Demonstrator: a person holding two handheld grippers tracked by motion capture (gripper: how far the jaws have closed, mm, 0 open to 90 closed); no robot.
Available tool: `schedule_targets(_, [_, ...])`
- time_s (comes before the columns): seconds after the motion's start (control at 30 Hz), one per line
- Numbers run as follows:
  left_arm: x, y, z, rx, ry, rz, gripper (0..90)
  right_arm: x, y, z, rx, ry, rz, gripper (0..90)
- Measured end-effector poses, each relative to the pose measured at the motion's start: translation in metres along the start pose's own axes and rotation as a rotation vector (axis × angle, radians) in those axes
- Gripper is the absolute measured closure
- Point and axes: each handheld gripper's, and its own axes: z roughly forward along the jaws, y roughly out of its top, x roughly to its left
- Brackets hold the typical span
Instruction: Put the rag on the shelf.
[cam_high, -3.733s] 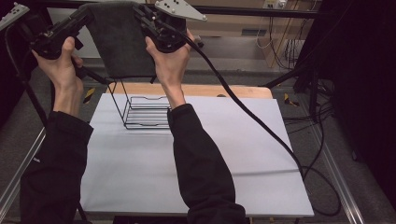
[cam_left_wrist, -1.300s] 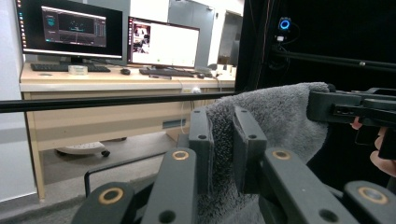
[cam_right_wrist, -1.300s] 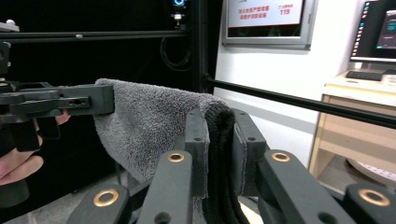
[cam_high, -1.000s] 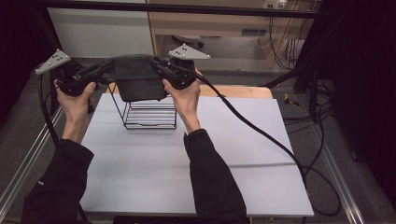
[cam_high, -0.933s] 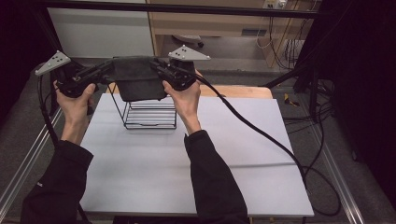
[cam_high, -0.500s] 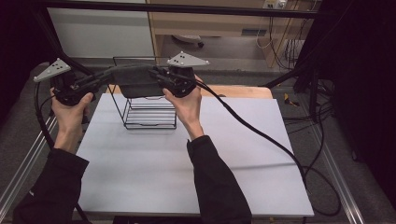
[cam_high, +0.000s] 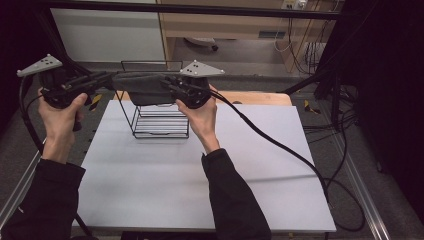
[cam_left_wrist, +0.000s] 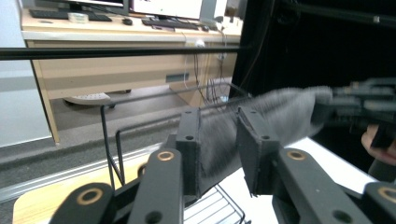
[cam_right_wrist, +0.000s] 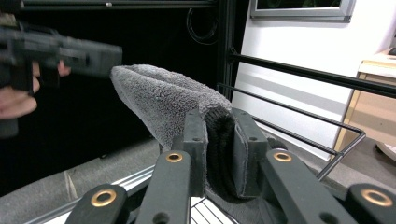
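I am holding a dark grey towel (cam_high: 142, 88) stretched between my two grippers, above the black wire rack (cam_high: 159, 112) that is standing near the far left corner of the white worktop (cam_high: 200, 180). My right gripper (cam_high: 172, 86) is pinching one end of the towel: in the right gripper view the two black pads are pressing a thick fold of cloth (cam_right_wrist: 219, 140) between them. My left gripper (cam_high: 102, 79) is reaching the other end from the left edge of the worktop. Its jaws have just been opening, and the left gripper view is showing the towel (cam_left_wrist: 224, 135) hanging in the gap, lying against the left pad while the right pad is standing off it.

From above, the towel is looking like a flat dark band across the top of the rack. The gripper views are showing more: its looped, fluffy surface, the thin top wire of the rack (cam_right_wrist: 299, 121) running just behind it, and the opposite hand and gripper (cam_right_wrist: 42, 51) at the towel's far end.

The near half and the right side of the worktop are lying bare, with the right gripper's cable (cam_high: 280, 145) trailing across toward the right edge.
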Motion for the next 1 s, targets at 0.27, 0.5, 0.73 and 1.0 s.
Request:
schedule_targets(0.27, [-0.001, 0.003, 0.020, 0.094, -0.019, -0.009, 84.7, 0.003, -0.003, 0.000, 0.005, -0.001, -0.020, 77.3])
schedule_targets(0.5, [-0.006, -0.005, 0.026, 0.149, -0.047, 0.016, 89.5, 0.004, -0.005, -0.002, 0.024, 0.017, -0.018, 72.7])
schedule_targets(0.73, [-0.006, -0.018, 0.029, 0.200, -0.045, 0.048, 89.7, 0.003, -0.006, -0.006, 0.056, 0.051, 0.012, 58.4])
schedule_targets(1.0, [-0.006, -0.036, 0.035, 0.247, -0.022, 0.080, 89.8, 0.001, -0.002, -0.008, 0.037, 0.069, 0.051, 51.0])
